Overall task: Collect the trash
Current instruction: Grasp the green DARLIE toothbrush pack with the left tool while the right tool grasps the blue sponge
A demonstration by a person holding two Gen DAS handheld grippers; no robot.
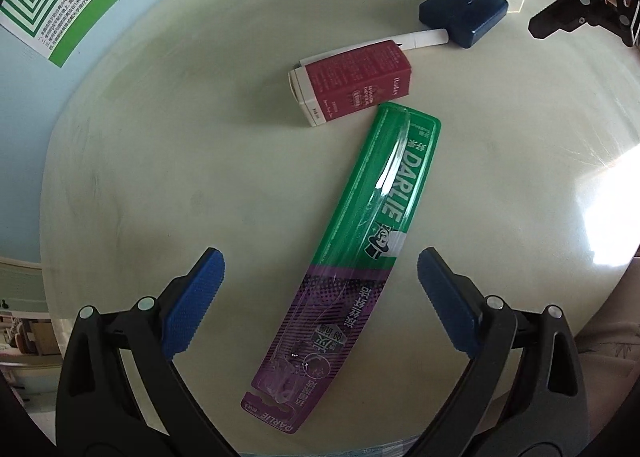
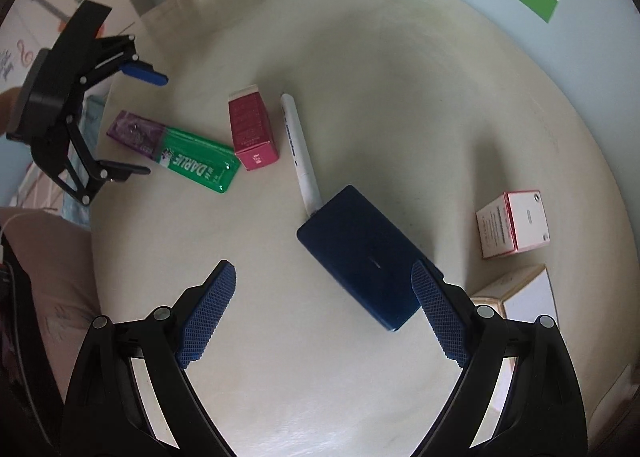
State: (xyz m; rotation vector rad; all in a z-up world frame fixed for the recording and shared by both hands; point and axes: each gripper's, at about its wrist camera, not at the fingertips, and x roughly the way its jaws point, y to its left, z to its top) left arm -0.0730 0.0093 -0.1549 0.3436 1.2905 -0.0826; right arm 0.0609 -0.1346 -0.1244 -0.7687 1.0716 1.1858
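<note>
Left wrist view
Left gripper: jaws spread wide, holding nothing; ribbed blue pads on black arms.
Toothbrush pack: flat glossy plastic blister, green at the far end and purple at the near end, lying slantwise between the two fingers and touching neither.
Red carton: matte cardboard box with white ends, on its side, touching the pack's far green end.
Pen: white, slim, behind the carton, its tip against the blue case.
Table: pale cream, smooth and shiny, with a curved edge at left and bare room to the left of the pack.

Right wrist view
Right gripper: jaws spread wide, holding nothing; the blue case, rounded and dark, lies by the right finger.
Small boxes: white and pink card, near the right rim.
Toothbrush pack: far left near the table edge, between the left gripper's parted fingers.
Table: open surface beyond the case.
</note>
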